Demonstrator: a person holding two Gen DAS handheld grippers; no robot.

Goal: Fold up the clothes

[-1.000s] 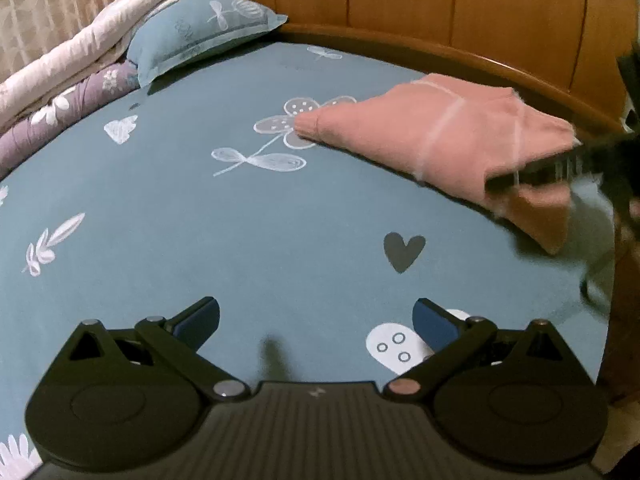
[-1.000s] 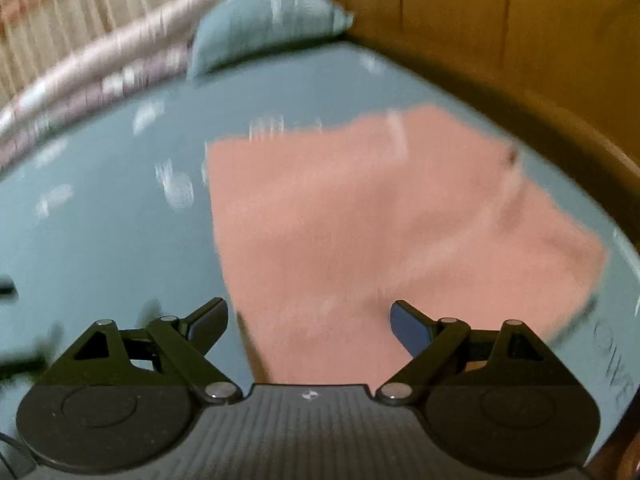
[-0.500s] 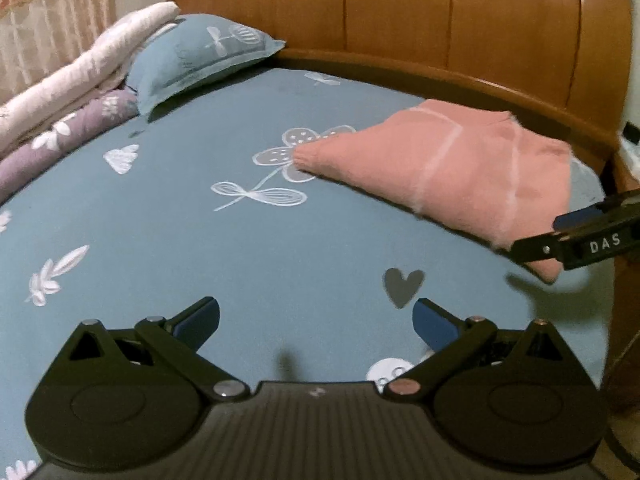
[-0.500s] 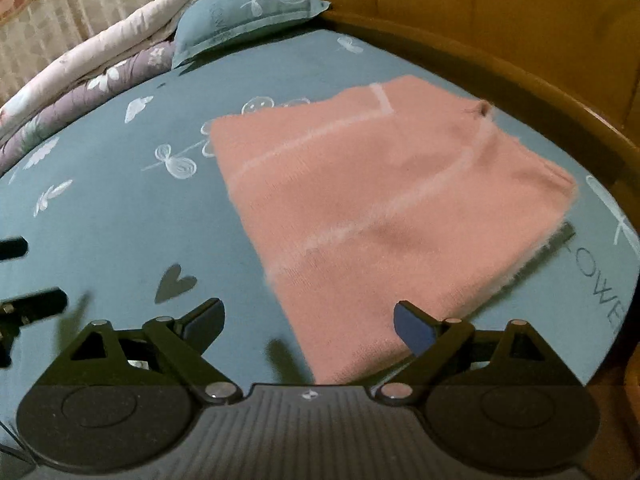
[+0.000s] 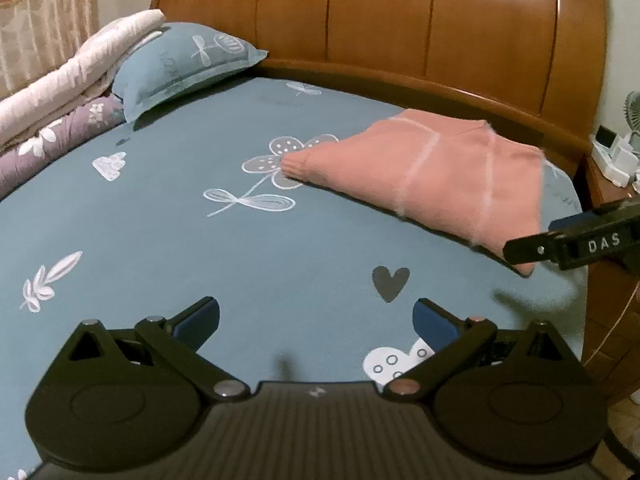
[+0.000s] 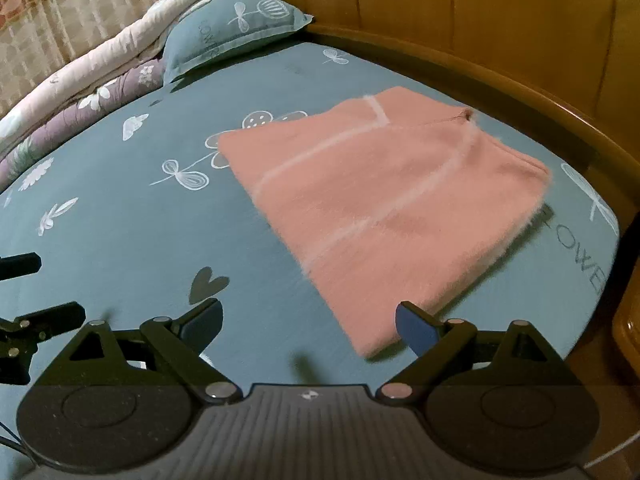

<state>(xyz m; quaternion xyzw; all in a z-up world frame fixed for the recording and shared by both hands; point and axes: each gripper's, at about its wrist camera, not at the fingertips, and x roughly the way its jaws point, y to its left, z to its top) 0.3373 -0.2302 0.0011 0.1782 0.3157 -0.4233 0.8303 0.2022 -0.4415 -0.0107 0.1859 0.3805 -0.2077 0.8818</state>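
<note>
Up front in the left wrist view, the left gripper (image 5: 316,316) is hovering over the bed (image 5: 168,240), its fingers (image 5: 198,320) spread wide apart and holding nothing. A pink garment (image 5: 432,184) is lying folded flat on the sheet toward the far right, close to the wooden headboard (image 5: 400,20). The right gripper (image 5: 576,240) is reaching in from the right edge, just beside the garment's near corner; whether it is touching cannot be told from here. A pillow (image 5: 180,68) is resting at the far left against rolled quilts (image 5: 60,96).

Over in the right wrist view, the right gripper (image 6: 308,320) is hanging above the sheet with its fingers (image 6: 416,326) wide apart and empty. The garment (image 6: 380,200) is lying straight ahead, its near corner sitting between the fingertips, nearer the right one. The left gripper (image 6: 24,304) is showing at the left edge, well apart from the garment. The pillow (image 6: 232,28) is sitting at the far end beside the quilts (image 6: 92,72).
</note>
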